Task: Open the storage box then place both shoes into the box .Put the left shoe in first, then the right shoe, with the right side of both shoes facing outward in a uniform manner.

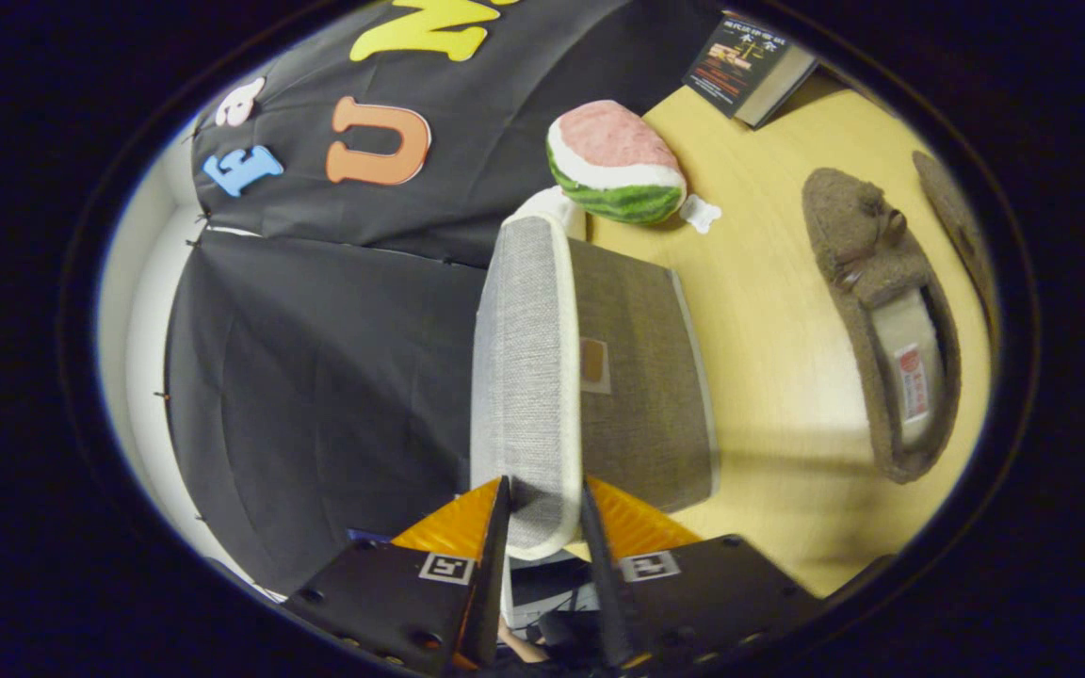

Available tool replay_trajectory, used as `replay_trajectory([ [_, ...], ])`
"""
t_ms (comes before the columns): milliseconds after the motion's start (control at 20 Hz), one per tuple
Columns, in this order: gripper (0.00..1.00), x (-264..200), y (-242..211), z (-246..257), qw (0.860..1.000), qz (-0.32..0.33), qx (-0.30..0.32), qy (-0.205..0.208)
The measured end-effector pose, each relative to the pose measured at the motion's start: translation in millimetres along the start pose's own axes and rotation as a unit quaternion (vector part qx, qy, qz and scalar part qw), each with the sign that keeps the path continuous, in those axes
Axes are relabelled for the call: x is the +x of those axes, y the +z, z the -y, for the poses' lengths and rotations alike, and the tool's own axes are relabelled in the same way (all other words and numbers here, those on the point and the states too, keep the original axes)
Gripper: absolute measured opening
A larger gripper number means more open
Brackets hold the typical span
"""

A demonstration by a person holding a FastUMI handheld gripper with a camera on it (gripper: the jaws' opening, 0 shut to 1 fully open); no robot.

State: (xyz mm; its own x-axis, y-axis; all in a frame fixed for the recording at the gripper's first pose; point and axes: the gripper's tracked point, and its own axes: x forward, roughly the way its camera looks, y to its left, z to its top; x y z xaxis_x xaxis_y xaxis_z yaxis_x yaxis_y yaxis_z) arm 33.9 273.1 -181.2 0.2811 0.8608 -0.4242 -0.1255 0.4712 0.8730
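The storage box [641, 395] is brown fabric with a small tag on its side and stands on the wooden table [773, 405]. Its grey woven lid [524, 348] with white trim runs straight ahead from my fingers. My gripper [544, 488] is shut on the lid's near edge, one finger pressing each face. The view is rolled sideways, so the table appears upright beside the box. A brown fuzzy shoe [882, 320] lies on the table past the box, its pale insole showing. A second brown shoe [957, 221] lies just behind it, mostly cut off.
A watermelon-slice plush [613, 162] sits beyond the box's far end, with a small white piece [701, 213] beside it. A dark book [750, 66] lies farther back on the table. Black cloth walls close in the side opposite the shoes.
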Motion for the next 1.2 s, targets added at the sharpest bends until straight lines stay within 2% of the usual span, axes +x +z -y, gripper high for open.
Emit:
replay_trajectory([
  [50, 0.24, 5.2, 3.8, 4.8, 1.000, 0.013, -0.002, -0.027],
  [150, 0.02, 0.1, 8.6, -3.4, 0.999, 0.025, 0.001, -0.034],
  [200, 0.00, 5.5, 6.2, -10.2, 0.999, 0.023, 0.000, -0.032],
  [250, 0.00, -8.8, 4.6, -19.9, 0.999, 0.031, -0.004, -0.028],
  [450, 0.00, -12.6, 2.8, -62.8, 0.997, 0.065, -0.025, -0.031],
  [700, 0.00, -9.5, -4.7, -143.0, 0.995, 0.089, -0.045, 0.003],
  [850, 0.00, 17.3, -21.0, -193.2, 0.994, 0.082, -0.071, 0.018],
  [1050, 0.00, 77.6, -50.1, -239.5, 0.994, 0.063, -0.089, 0.027],
  [1200, 0.02, 121.8, -69.3, -258.6, 0.993, 0.053, -0.106, 0.012],
])
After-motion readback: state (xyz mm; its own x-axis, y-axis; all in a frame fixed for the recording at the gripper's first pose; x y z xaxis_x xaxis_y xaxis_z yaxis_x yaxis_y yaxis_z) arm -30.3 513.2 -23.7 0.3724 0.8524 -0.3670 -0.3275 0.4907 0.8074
